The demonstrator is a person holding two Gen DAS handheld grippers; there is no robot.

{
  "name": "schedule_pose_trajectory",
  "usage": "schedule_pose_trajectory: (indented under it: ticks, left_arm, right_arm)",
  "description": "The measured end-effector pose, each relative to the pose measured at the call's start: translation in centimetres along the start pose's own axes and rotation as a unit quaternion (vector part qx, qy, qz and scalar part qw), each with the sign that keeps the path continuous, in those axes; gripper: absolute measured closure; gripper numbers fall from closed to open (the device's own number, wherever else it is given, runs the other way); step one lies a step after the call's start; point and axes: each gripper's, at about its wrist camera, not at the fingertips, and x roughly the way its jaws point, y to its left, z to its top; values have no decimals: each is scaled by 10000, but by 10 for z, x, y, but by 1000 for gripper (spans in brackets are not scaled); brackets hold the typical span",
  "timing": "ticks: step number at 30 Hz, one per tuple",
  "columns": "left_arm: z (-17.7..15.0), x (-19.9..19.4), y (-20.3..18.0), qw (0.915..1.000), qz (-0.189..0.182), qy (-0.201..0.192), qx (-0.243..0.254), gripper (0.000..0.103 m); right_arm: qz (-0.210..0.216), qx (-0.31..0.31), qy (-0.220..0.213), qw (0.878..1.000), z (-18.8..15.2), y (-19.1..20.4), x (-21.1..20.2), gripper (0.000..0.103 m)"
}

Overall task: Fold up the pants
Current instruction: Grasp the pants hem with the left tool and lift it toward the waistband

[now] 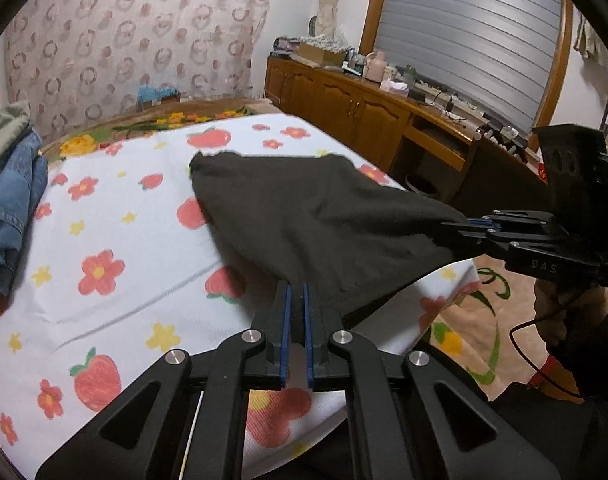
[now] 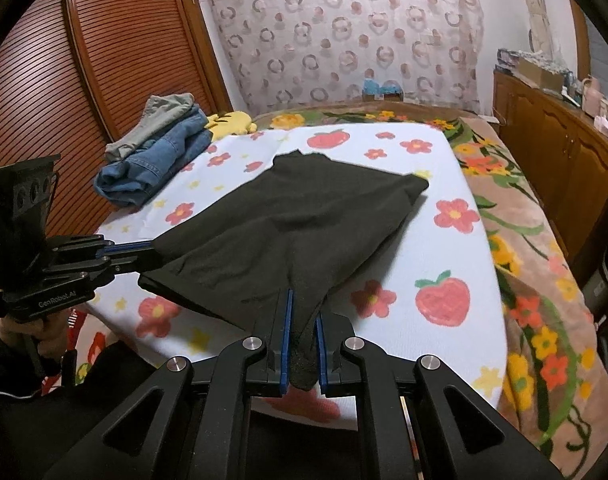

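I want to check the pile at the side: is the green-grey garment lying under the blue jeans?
No. In the right wrist view the green-grey garment lies on top of the folded blue jeans, beside the black pants.

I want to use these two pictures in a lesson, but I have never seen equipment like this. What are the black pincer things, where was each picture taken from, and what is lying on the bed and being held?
No robot here: a person holds a two-finger gripper in each hand, and each has a fisheye camera looking along its fingers, which bends the room's edges. One picture comes from the left gripper, the other from the right gripper; each also shows its partner off to the side. Both are shut on the near edge of the black pants, lifting it while the far end lies on the strawberry-and-flower sheet of the bed. A pile of folded clothes, denim with a grey-green garment on top, sits toward the far left. A wooden cabinet stands along the right.
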Motion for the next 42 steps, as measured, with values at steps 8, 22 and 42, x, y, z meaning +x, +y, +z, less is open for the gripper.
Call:
schedule_pose_trajectory:
  ticks: [8, 22, 42]
  left_arm:
    - [13, -30, -9, 9994, 21, -338, 108, 97]
    - [29, -19, 5, 9984, 159, -510, 162, 97]
    - [70, 46, 42, 9981, 521, -339, -2, 97]
  right_arm:
    - [120, -68, -305, 9994, 4, 5, -22, 93]
    - [-45, -337, -541, 9980, 9, 2, -14, 93]
    - [-385, -244, -455, 9979, 52, -13, 62, 93]
